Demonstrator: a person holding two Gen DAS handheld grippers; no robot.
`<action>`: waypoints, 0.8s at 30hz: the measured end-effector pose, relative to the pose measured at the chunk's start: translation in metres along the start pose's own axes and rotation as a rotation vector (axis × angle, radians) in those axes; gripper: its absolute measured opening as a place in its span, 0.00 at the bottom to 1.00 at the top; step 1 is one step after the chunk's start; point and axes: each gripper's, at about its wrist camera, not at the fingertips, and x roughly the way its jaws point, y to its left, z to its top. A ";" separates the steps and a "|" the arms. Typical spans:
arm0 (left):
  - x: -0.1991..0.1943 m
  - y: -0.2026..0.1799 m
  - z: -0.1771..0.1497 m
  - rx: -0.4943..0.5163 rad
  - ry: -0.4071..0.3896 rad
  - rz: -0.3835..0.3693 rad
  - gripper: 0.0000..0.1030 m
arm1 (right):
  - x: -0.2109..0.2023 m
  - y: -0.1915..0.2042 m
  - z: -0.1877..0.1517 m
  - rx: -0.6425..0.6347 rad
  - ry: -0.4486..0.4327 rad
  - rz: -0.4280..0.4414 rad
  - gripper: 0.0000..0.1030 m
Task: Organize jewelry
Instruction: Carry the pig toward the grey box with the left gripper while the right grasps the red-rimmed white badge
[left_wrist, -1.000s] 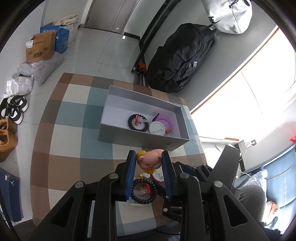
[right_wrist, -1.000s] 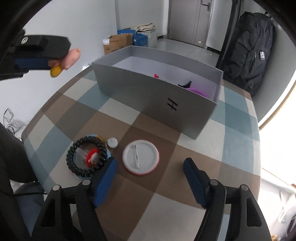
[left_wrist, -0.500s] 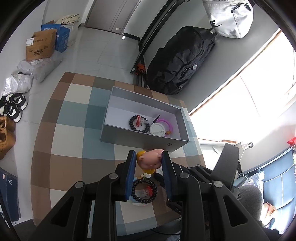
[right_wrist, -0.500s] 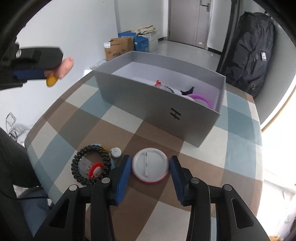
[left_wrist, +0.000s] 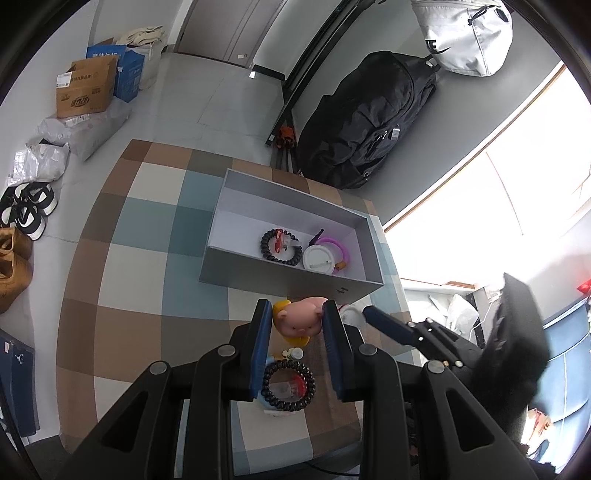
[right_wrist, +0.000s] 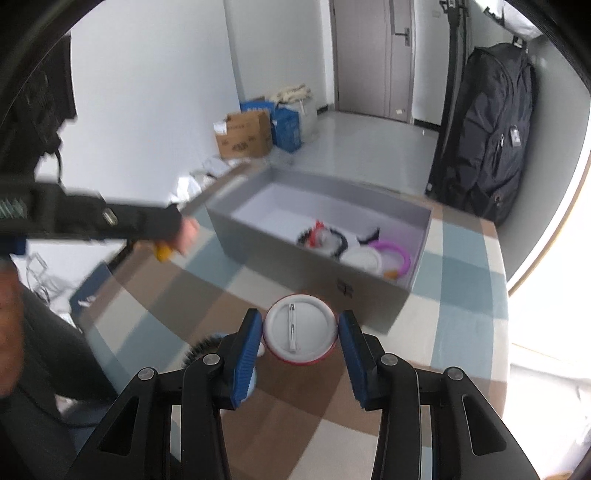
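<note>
Once flat on the tablecloth, badge now between closed right jaws, off it

Two black bead bracelets: one in grey box centre frame, one lower centre on counter. Two white pin badges. One pink pig figure. One purple ring. Possibly one small white cap.

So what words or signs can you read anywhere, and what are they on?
A black mark like "H" or "#": on the front wall of the grey box, too blurred to be sure.
Part of a black swoosh logo: on the white bag hanging at the top.
Printed writing on the brown cardboard box: too small to read.
White writing on the blue box behind it: too small to read.
Nothing else shows readable writing.
</note>
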 end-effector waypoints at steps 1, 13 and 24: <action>0.001 0.000 0.001 -0.002 -0.002 -0.002 0.22 | -0.003 -0.002 0.005 0.007 -0.014 0.010 0.40; 0.010 -0.002 0.023 -0.011 -0.031 0.004 0.22 | -0.016 -0.009 0.042 0.004 -0.105 0.019 0.40; 0.036 -0.001 0.050 -0.011 0.010 -0.007 0.22 | 0.005 -0.030 0.064 0.051 -0.088 0.027 0.40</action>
